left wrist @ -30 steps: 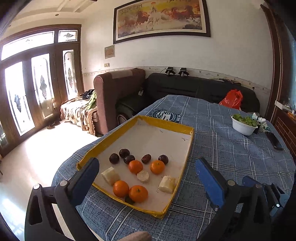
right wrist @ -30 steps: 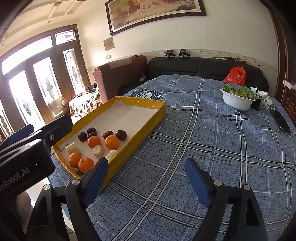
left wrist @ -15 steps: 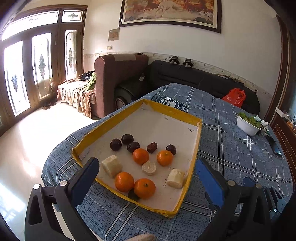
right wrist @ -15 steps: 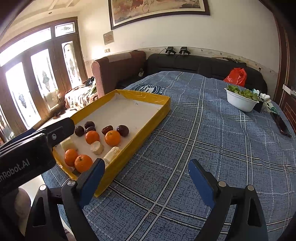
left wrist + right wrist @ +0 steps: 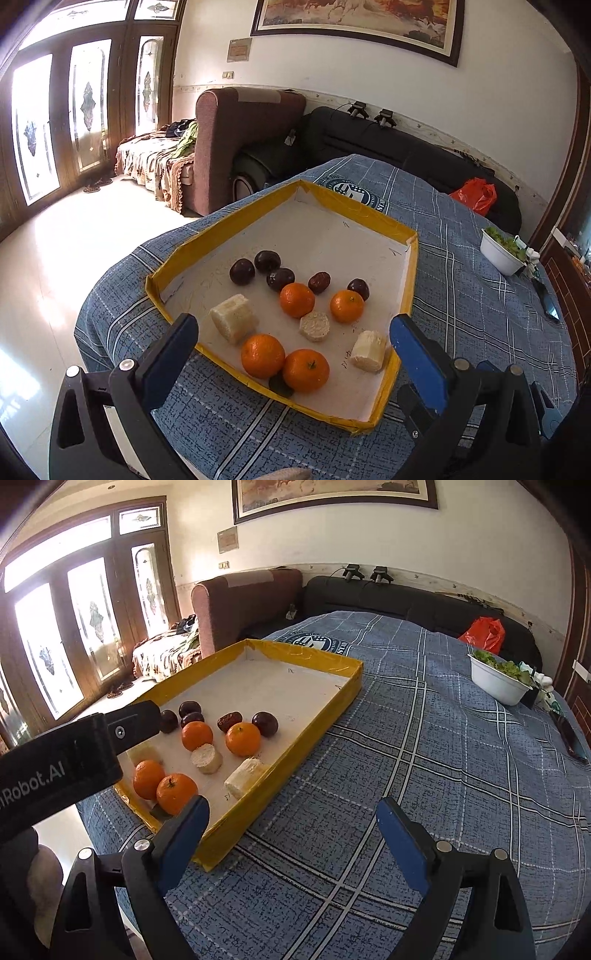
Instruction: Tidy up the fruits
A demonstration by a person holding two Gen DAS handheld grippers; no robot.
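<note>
Where print can be read: "Robot.AI" in white on the black body of the left tongs (image 5: 74,760), seen from the right wrist camera; a round crest is printed on the blue checked cloth past the tray's far end, its words too small to read.
Landmark: yellow-walled tray (image 5: 402,236) with a white floor, on the cloth-covered surface (image 5: 424,775), its long axis running away from both cameras.
Fruits: all in the tray's near half; four oranges (image 5: 297,300), five dark round fruits (image 5: 242,271) in a loose row behind them, three pale cut pieces (image 5: 233,322) among the oranges.
Left tongs (image 5: 291,354): spread wide over the tray's near end, gripping nothing.
Right tongs (image 5: 291,830): jaws just widened, now spread with nothing between them, over the cloth beside the tray's near right corner.
White bowl (image 5: 496,686): holds greens, well right of the tray.
</note>
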